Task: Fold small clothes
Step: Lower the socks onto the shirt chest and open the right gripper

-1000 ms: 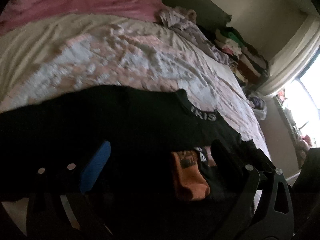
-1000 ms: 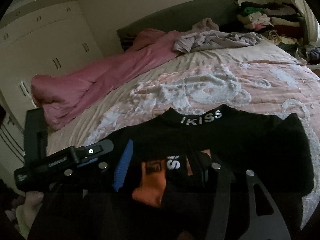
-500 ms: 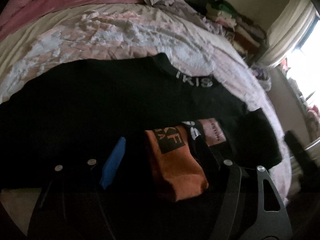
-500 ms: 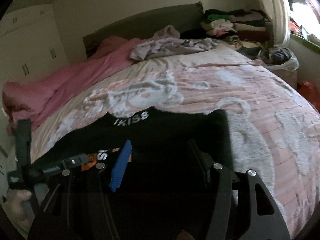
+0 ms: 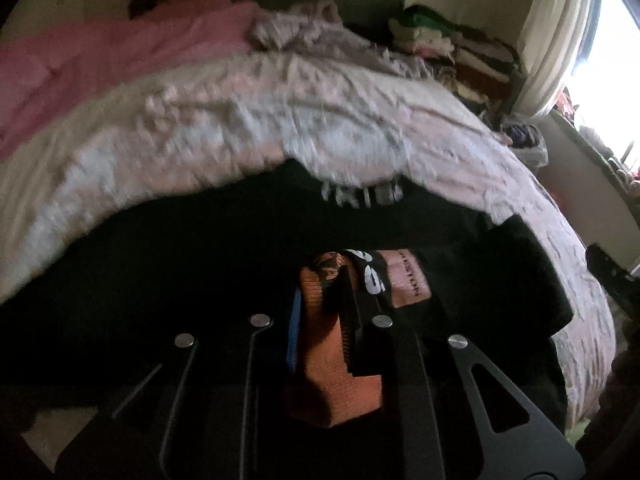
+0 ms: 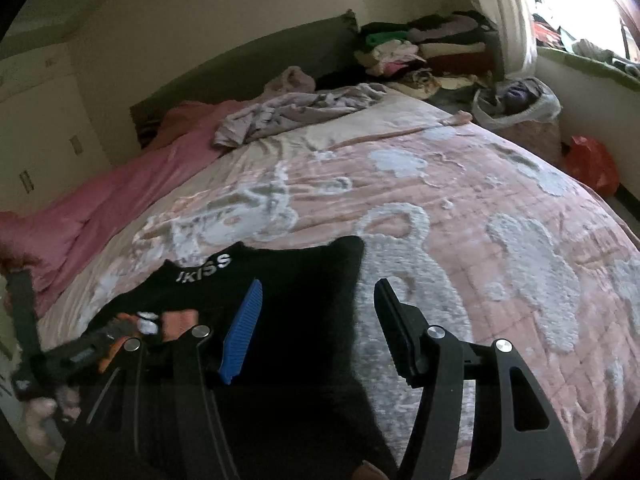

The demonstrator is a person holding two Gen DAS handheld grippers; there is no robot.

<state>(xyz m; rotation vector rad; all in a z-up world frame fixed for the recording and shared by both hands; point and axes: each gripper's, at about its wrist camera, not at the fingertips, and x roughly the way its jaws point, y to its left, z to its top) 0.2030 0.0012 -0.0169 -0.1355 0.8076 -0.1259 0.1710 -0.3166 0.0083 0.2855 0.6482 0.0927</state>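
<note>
Orange sock [image 5: 324,364] lies on a flat black top [image 5: 168,264], white-lettered collar at 12 o'clock; pink sock [image 5: 408,280] at 2 o'clock.

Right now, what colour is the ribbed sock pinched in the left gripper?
Orange; the ribbed sock shows best in the left wrist view.

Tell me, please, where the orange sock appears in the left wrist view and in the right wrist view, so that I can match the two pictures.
Left wrist view: the orange sock is low in the centre, pinched between the left gripper's fingers.
Right wrist view: it shows only partly at the lower left, behind the blurred left gripper.
Shared landmark: the white lettering on the black garment's collar.
</note>
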